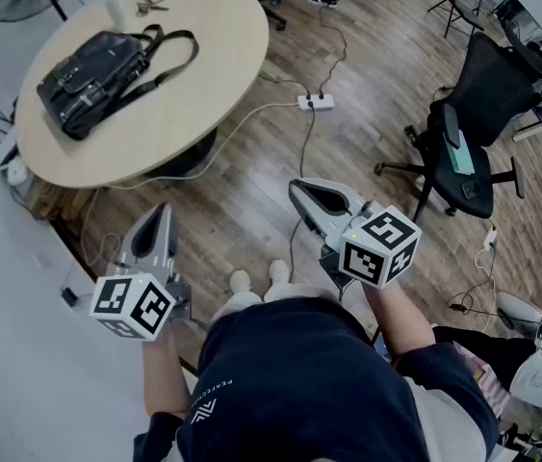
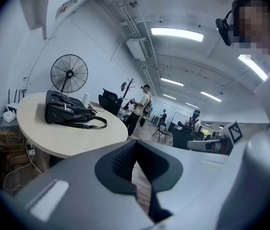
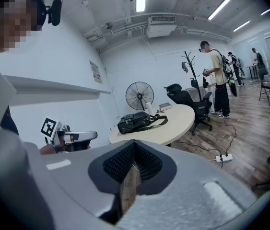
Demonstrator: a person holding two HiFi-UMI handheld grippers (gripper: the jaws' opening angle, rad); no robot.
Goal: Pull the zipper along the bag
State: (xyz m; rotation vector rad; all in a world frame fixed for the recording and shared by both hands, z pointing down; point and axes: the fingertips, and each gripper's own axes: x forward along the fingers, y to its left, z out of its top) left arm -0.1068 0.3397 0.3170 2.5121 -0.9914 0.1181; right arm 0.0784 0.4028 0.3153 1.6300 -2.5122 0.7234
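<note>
My two grippers are both pressed shut with nothing between the jaws. The left gripper (image 1: 161, 215) and right gripper (image 1: 299, 192) hang over bare floor, well short of the table (image 1: 222, 85). The bag (image 1: 97, 80) lies on the table, ahead and left of both jaws. Its long axis slants across my line of approach, and my left gripper is nearer.
</note>
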